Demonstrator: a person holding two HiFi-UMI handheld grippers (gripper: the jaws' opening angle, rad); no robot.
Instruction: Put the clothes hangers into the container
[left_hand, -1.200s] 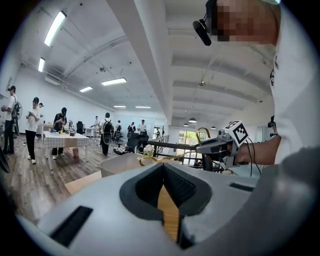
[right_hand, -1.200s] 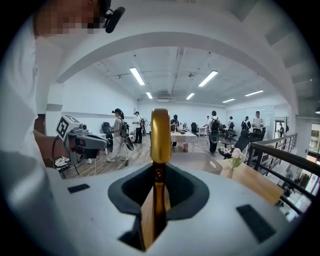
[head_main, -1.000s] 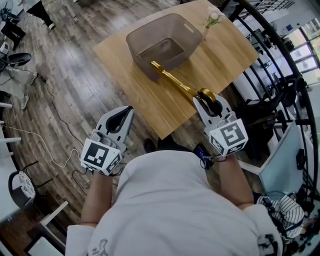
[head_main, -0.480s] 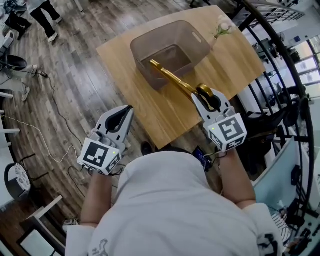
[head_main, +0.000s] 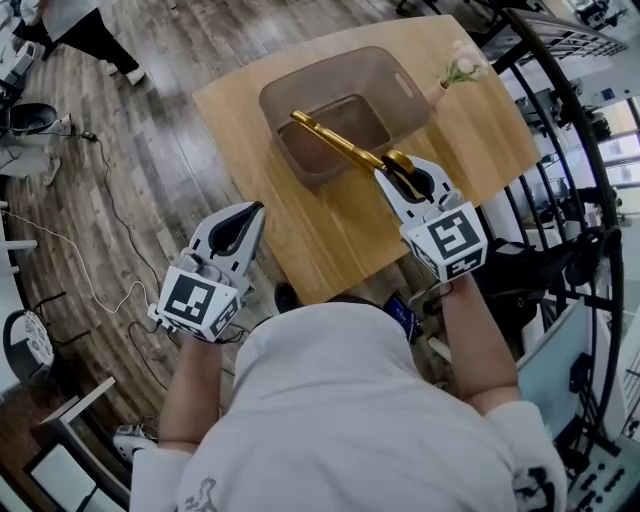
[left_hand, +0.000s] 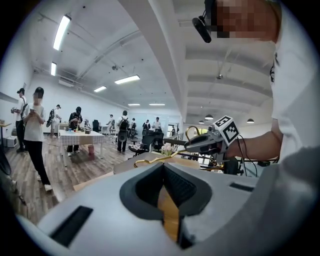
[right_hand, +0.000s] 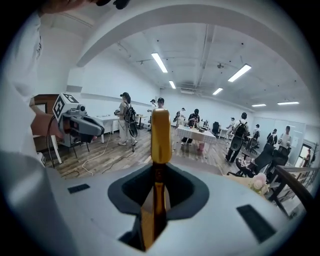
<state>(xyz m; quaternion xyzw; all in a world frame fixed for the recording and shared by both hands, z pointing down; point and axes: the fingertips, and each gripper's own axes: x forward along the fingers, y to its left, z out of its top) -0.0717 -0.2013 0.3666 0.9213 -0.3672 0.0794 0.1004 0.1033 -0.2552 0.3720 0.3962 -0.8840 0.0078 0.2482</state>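
Judged best: tip the slim gold metal clothes hanger (head_main: 335, 140) down, far end first, inside the rim of the translucent brown plastic container (head_main: 400, 80) before releasing. The right gripper (head_main: 393, 174) clamps it near the hook, and its bar juts ahead of the fingertips over the container. The left gripper (head_main: 249, 214) is closed, empty and well aside.
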